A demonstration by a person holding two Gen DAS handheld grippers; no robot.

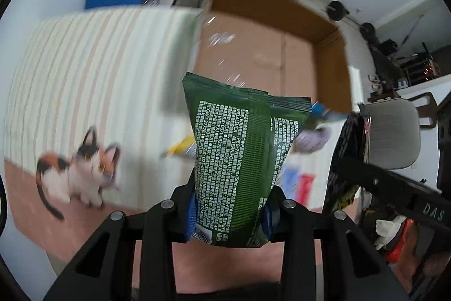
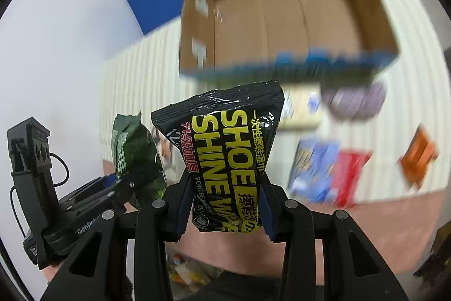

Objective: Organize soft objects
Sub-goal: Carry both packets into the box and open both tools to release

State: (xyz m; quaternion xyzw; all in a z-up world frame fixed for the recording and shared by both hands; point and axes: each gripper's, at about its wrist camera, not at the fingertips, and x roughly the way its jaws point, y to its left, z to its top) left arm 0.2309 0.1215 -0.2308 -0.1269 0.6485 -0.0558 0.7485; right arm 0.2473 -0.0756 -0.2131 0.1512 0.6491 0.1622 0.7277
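My left gripper [image 1: 229, 219] is shut on a green wipes pack [image 1: 234, 160] with white print, held upright in the air in front of an open cardboard box [image 1: 270, 47]. My right gripper [image 2: 224, 212] is shut on a black "SHOE SHINE WIPES" pack [image 2: 228, 148], also raised, below the same box [image 2: 282, 13]. In the right wrist view the left gripper [image 2: 112, 188] and its green pack [image 2: 132, 148] show at lower left. In the left wrist view the black pack [image 1: 346, 157] shows at right.
A calico cat plush [image 1: 81, 174] lies on the striped cloth [image 1: 98, 61] at left. A purple soft item [image 2: 355, 100], blue [image 2: 313, 168], red [image 2: 349, 177] and orange [image 2: 417, 157] packets lie on the cloth right of the box. A grey chair [image 1: 394, 134] stands far right.
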